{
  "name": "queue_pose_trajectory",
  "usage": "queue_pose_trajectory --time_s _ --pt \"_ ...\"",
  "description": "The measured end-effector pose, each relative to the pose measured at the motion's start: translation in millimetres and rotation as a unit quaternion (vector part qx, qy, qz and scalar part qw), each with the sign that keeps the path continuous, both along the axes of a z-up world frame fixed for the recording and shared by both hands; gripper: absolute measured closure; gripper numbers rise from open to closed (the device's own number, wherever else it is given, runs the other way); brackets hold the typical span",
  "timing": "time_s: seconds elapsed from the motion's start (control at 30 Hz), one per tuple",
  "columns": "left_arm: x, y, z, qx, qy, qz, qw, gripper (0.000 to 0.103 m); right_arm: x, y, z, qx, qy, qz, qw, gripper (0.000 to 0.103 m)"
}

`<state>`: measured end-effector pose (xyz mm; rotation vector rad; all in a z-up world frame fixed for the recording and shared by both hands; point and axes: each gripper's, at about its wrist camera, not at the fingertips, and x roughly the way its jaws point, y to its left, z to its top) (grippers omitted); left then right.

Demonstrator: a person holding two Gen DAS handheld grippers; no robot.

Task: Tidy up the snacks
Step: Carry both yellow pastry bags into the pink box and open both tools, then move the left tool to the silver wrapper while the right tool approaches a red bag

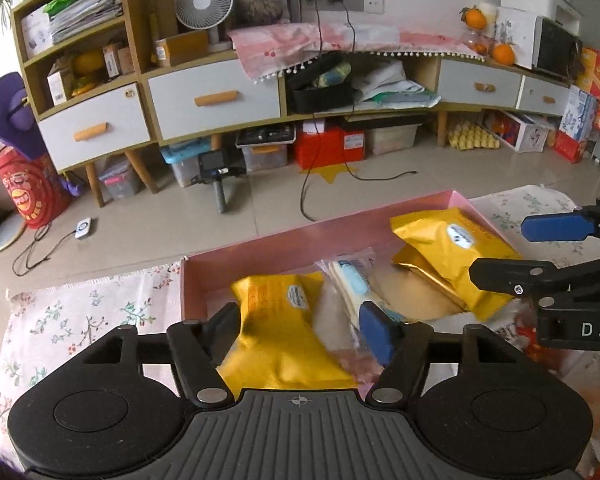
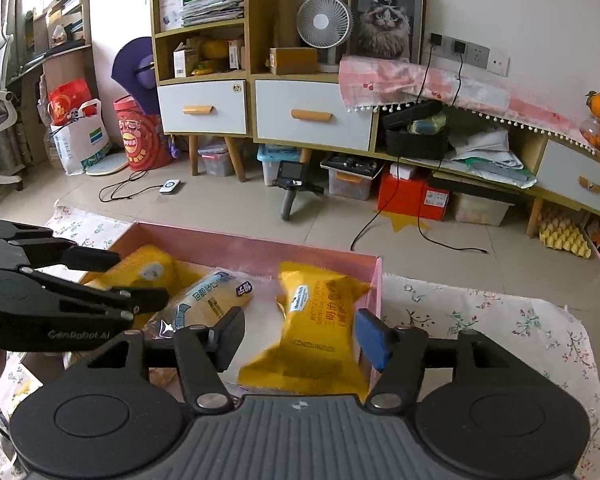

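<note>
Yellow snack packs (image 2: 320, 320) in pink box (image 2: 260, 250), left tongs (image 2: 140, 280) — "GenRobot.AI"

At 6 o'clock, each camera's own housing hides the near wall of the pink box (image 1: 228, 254). The yellow packet (image 2: 320, 332) has its lower end covered; its print is blurred.

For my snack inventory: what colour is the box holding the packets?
Pink. The box shows best in the right wrist view.
</note>
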<state>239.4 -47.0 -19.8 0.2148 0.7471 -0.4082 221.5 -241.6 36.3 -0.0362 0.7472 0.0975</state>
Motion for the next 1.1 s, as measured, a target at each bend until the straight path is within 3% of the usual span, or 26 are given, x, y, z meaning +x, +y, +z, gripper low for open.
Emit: queue_pose_trajectory --time_s 0.37,0.53,0.93,1.1 --pt "-43 14 18 -0.011 0.007 -0.009 0.9999 0.023 -36 -1 24 0.0 -0.005 -0.016 1.0 0.029" --pt "-73 23 23 -0.005 0.003 -0.013 0.9999 0.013 -62 2 37 -0.003 -0.011 -0.015 1.0 0.022" --pt "-142 53 18 0.016 0.011 -0.019 0.9996 0.009 -128 30 43 -0.022 -0.013 0.028 0.999 0.017" --pt "-157 66 4 0.013 0.008 -0.015 0.9998 0.008 -153 38 32 0.002 -0.015 0.041 0.999 0.017"
